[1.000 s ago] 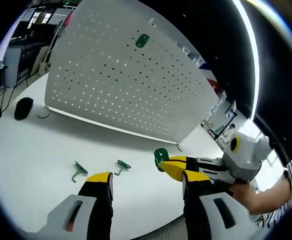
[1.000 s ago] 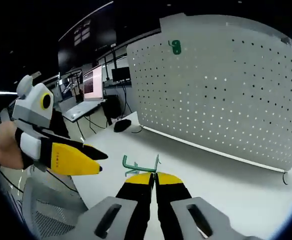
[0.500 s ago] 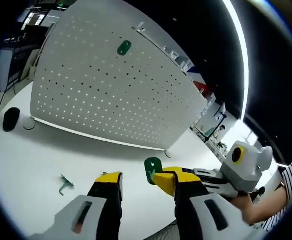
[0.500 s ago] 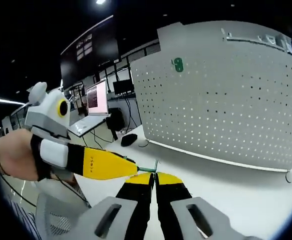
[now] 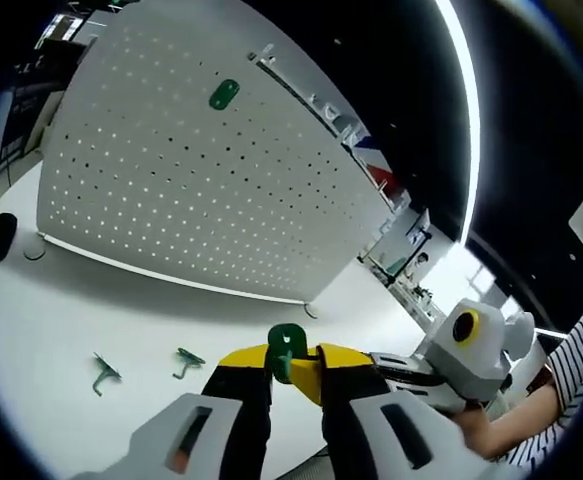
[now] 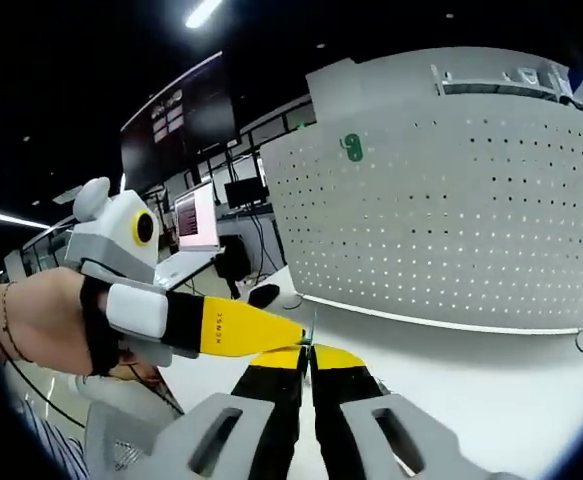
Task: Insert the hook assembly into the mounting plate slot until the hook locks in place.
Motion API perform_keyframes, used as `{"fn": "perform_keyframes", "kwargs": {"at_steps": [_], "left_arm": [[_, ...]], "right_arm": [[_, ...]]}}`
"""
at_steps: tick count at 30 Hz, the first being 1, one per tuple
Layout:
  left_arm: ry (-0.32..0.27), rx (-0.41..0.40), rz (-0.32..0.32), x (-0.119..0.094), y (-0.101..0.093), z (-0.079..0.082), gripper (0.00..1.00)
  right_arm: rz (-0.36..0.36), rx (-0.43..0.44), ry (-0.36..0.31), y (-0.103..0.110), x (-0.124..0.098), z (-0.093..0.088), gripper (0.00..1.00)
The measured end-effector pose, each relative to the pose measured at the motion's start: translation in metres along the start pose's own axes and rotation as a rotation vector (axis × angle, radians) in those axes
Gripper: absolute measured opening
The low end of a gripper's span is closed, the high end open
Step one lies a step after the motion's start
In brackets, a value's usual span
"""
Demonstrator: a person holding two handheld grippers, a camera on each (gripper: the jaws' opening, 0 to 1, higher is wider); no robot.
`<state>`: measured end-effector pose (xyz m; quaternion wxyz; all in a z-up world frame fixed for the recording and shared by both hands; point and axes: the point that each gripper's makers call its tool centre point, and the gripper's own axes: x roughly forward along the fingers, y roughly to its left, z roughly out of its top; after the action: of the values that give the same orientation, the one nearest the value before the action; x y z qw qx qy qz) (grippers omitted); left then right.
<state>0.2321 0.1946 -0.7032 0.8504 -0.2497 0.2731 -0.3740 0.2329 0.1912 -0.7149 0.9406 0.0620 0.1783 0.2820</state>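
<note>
A white perforated mounting plate (image 5: 191, 190) (image 6: 451, 220) stands upright on the white table, with one green hook (image 5: 224, 95) (image 6: 351, 148) fixed near its top. A second green hook (image 5: 286, 348) is held in the air; in the right gripper view it shows edge-on (image 6: 312, 330). My right gripper (image 6: 309, 352) is shut on it and reaches into the left gripper view from the right (image 5: 323, 360). My left gripper (image 5: 293, 364) has its jaws drawn in close on both sides of that hook. One of its yellow fingers (image 6: 251, 328) meets the hook from the left.
Two loose green hooks (image 5: 101, 372) (image 5: 186, 360) lie on the table (image 5: 121, 310) in front of the plate. A black mouse (image 5: 1, 235) (image 6: 264, 295) sits near the plate's end. Monitors (image 6: 196, 215) and desks stand behind. A hand (image 6: 41, 325) and a striped sleeve (image 5: 576, 365) show.
My left gripper's jaws have narrowed from wide open to close around the hook held by my right gripper. Both grippers have come together and lifted away from the table.
</note>
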Motion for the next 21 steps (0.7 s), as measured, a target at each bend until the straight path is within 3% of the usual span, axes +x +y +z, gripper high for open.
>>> {"fn": "perform_keyframes", "kwargs": {"at_steps": [9, 21], "left_arm": [[0.004, 0.004, 0.002, -0.001, 0.0, -0.002, 0.06], [-0.018, -0.049, 0.018, -0.002, 0.012, 0.0, 0.04]], "right_arm": [[0.009, 0.002, -0.009, 0.002, -0.003, 0.0, 0.0], [0.033, 0.018, 0.002, 0.004, 0.007, -0.002, 0.0]]}}
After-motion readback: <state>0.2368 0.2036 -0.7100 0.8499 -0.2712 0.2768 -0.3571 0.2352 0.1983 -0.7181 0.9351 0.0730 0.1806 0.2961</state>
